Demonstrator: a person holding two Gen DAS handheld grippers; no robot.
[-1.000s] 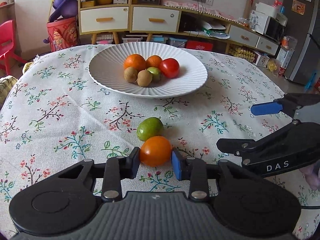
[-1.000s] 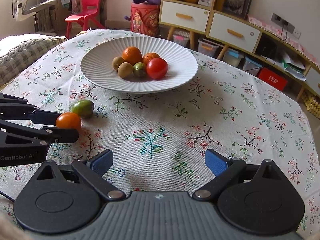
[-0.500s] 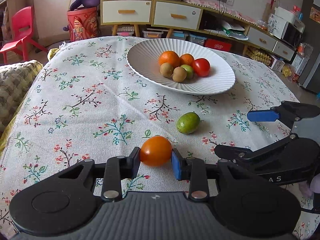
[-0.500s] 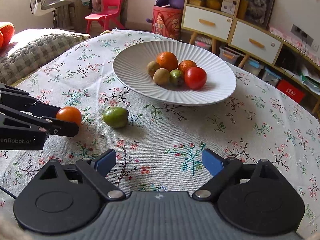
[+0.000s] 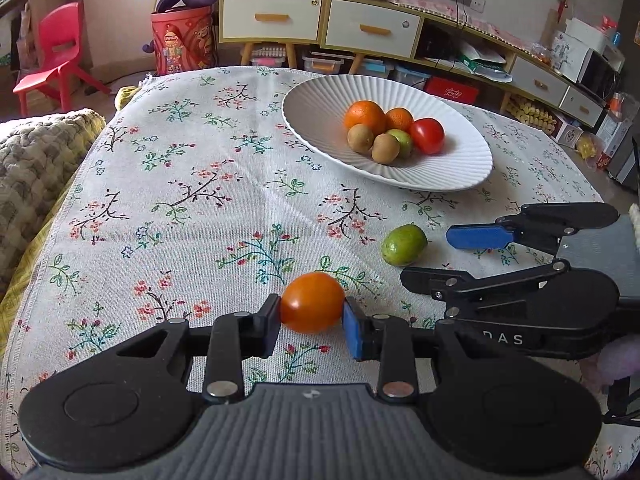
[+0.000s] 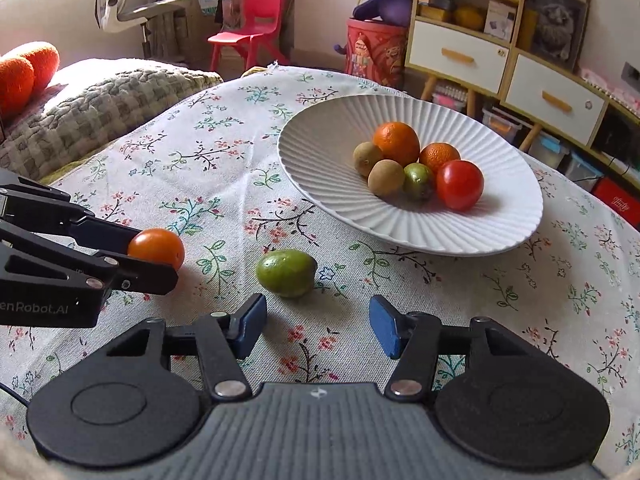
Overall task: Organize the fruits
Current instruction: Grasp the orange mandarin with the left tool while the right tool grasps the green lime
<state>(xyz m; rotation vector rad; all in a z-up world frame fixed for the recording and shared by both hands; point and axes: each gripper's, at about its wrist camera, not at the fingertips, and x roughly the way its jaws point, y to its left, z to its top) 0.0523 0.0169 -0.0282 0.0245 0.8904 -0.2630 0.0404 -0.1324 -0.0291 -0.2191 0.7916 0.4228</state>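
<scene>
My left gripper [image 5: 311, 320] is shut on an orange tomato [image 5: 312, 303], which hangs just above the floral tablecloth; the same tomato [image 6: 157, 249] shows at the left of the right wrist view. A green fruit [image 6: 286, 273] lies on the cloth just ahead of my right gripper [image 6: 318, 326], whose jaws are closing with nothing between them. In the left wrist view that green fruit [image 5: 404, 239] rests beside the right gripper's blue pad [image 5: 478, 237]. A white ribbed plate [image 6: 320, 176] behind holds two oranges, two kiwis, a green fruit and a red tomato [image 6: 460, 185].
The floral tablecloth [image 5: 192, 200] covers the table, whose edge drops off at the left beside a knitted cushion [image 6: 92, 112]. Cabinets with drawers [image 5: 372, 26], a red chair [image 6: 250, 20] and a red bin [image 5: 184, 40] stand beyond the table.
The right gripper's jaws have narrowed a lot and it has come up close to the green fruit. My left gripper has carried the orange tomato leftward, away from that fruit.
</scene>
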